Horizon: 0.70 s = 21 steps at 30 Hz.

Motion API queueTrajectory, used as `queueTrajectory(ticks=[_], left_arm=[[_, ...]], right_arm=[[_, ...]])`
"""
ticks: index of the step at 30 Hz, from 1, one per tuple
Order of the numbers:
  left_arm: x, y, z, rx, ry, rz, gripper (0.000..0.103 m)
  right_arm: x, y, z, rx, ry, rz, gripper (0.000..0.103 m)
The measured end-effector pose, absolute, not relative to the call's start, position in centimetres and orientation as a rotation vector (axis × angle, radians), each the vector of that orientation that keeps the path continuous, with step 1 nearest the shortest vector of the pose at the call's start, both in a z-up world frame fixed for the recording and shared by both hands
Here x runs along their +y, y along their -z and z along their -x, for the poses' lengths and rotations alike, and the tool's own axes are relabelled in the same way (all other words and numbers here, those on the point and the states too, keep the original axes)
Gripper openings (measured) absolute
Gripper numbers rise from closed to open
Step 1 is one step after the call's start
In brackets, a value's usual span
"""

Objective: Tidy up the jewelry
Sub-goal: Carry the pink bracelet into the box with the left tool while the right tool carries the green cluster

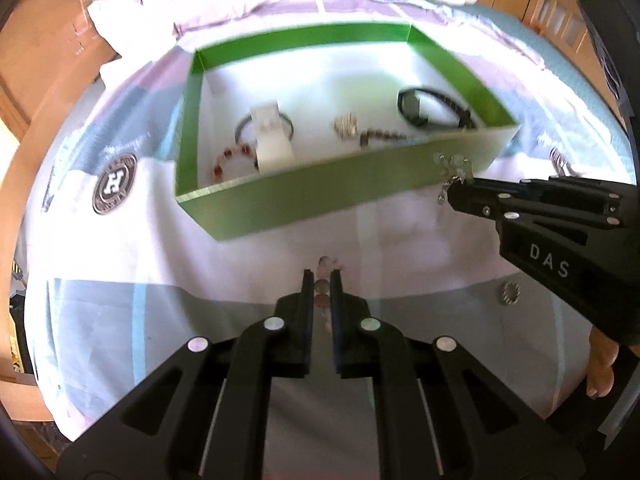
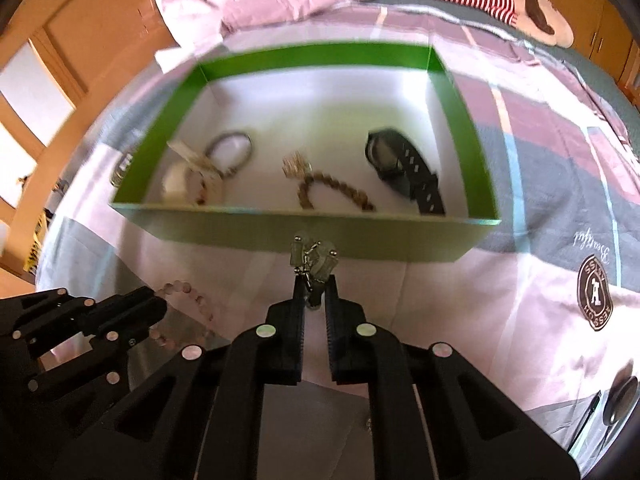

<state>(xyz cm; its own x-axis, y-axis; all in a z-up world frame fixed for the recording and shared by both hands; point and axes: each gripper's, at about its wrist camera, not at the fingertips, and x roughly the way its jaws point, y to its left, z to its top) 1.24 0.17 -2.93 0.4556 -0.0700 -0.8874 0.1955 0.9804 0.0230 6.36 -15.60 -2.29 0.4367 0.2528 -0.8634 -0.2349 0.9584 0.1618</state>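
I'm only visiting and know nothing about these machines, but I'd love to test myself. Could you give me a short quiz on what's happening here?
1. True or false: the black watch lies inside the green box.
2. Which gripper holds the silver chain piece? A) left B) right C) neither
3. Fill in: the left gripper is closing around a pink ______ bracelet that lies on the bedspread.

Key: 1. True; it sits at the box's right end. 2. B; the right gripper pinches it just in front of the box's near wall. 3. Bead.
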Motion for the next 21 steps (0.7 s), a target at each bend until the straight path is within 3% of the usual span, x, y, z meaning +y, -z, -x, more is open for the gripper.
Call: queueTrajectory(ticks=[21], left_arm=[[2.5,-4.9,-4.0,0.814,0.183,0.160,0.008]], right_arm=[[-19.2,-5.5,-4.9,0.740,-0.350,-0.226,0.010]])
